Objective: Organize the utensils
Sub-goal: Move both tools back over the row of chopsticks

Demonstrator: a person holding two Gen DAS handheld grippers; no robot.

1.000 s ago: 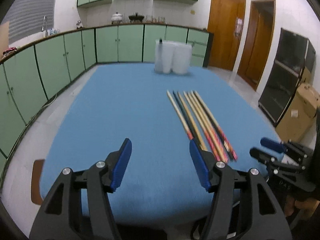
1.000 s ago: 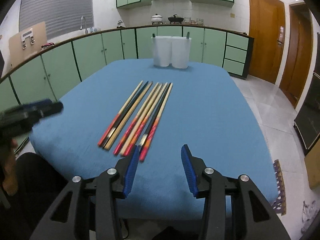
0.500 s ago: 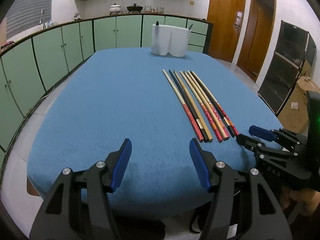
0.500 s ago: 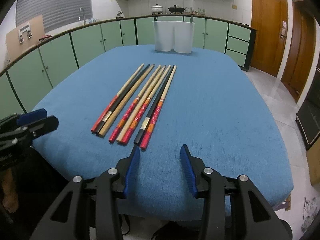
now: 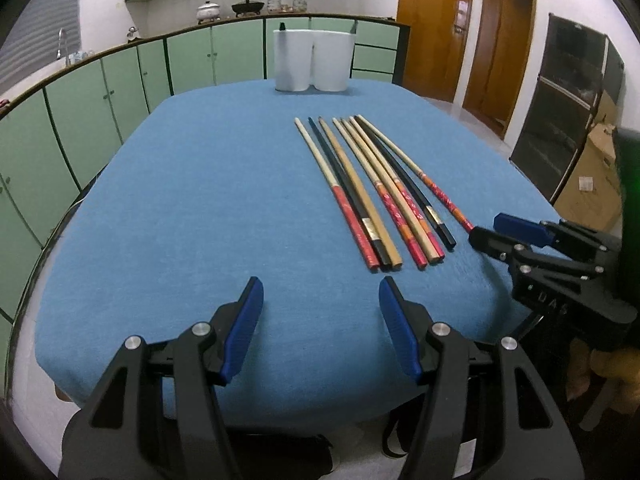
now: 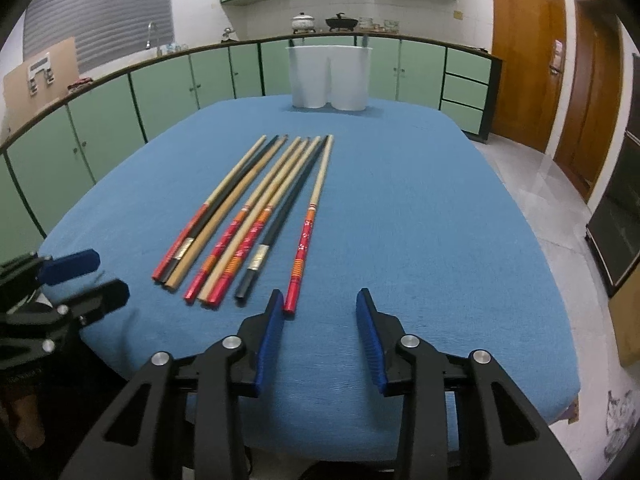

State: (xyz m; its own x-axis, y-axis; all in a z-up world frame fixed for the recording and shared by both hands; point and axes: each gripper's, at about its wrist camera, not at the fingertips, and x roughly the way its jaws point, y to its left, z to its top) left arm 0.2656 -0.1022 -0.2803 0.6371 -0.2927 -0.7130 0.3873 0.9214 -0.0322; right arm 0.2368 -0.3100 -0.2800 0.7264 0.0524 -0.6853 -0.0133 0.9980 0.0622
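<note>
Right tongs point(image 6: 320, 324): released, nothing between the blue pads; the jaws have just been closing and stand at a middling gap. The inner pad sits just beside the butt of the outermost chopstick.
Left tongs point(image 5: 320, 312): released, wider apart than the right pair, empty, hovering over bare cloth near the front edge of the desk point(image 5: 200, 200).
Nearest piece: red-patterned chopstick point(image 6: 306, 236), lying a little apart from the rest of the row, its red end pointing at the right tongs' inner pad.
Chopsticks point(image 6: 244, 216): further pieces lying side by side just ahead of and inward from the right tongs, several touching or nearly so; ahead and outward of the left tongs.
White holder point(image 6: 330, 76): two-lobed container, upright, at the far end of the desk, well beyond both tongs.
Risk 1: the pad, being beside rather than astride the butt, may nudge the chopstick and roll it into the row.
Risk 2: a grip at the extreme end would probably let the long stick droop or swing when lifted.
Risk 3: closing over the tight group may catch two pieces at once.
Risk 4: the two tongs stand near each other on this side; a reach for the same piece could make them collide.
Risk 5: the cloth may snag a low pad.
</note>
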